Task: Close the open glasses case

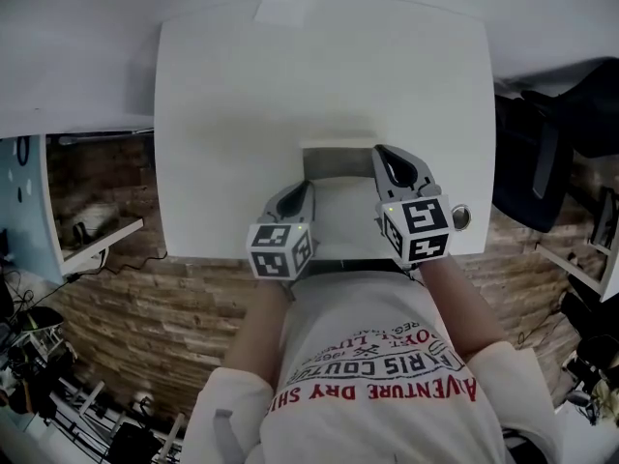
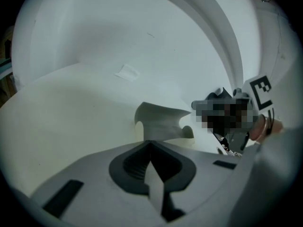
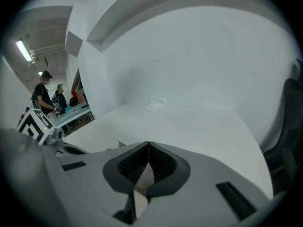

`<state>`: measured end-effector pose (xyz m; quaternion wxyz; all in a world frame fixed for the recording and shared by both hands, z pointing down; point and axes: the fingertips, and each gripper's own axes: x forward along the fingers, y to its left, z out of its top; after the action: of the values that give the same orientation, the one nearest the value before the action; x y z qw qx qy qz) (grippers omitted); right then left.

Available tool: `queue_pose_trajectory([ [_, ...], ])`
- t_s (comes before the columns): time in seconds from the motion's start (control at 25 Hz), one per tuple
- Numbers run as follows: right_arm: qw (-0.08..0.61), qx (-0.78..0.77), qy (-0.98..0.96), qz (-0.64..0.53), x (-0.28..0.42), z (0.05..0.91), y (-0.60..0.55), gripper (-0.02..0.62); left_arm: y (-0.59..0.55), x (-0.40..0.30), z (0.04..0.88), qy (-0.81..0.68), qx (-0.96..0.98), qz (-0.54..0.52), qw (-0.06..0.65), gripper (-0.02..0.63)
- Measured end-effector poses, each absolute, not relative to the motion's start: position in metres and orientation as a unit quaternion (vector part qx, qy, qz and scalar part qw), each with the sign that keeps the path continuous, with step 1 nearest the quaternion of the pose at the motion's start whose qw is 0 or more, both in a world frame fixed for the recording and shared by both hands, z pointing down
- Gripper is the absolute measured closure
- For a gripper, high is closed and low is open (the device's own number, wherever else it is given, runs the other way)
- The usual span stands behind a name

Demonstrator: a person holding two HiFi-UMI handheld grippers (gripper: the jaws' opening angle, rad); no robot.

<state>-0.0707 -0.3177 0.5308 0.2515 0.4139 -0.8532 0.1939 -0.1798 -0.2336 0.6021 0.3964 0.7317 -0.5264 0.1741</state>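
Observation:
The open glasses case (image 1: 340, 174) lies near the table's front edge, pale, with its grey lid raised on the far side. My left gripper (image 1: 304, 191) is at the case's left end, jaws shut and empty. My right gripper (image 1: 383, 153) is at the case's right end by the lid, also shut with nothing in it. In the left gripper view the case (image 2: 158, 122) stands just beyond the closed left gripper (image 2: 150, 143), apart from the tips. The right gripper view shows the closed right gripper (image 3: 148, 145) and only a corner of the case (image 3: 106, 143).
The white table (image 1: 319, 75) stretches ahead, with a small piece of tape (image 1: 283, 3) at its far edge. A round metal fitting (image 1: 460, 217) sits at the front right edge. A black chair (image 1: 551, 153) stands to the right. A white wall (image 3: 199, 56) rises behind the table.

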Motion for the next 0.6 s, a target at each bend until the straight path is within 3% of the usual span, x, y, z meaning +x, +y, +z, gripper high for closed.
queue_pose_trajectory([
  [0.6, 0.279, 0.406, -0.838, 0.236, -0.068, 0.547, -0.307, 0.583, -0.235, -0.182, 0.602, -0.525, 0.728, 0.168, 0.408, 0.598],
])
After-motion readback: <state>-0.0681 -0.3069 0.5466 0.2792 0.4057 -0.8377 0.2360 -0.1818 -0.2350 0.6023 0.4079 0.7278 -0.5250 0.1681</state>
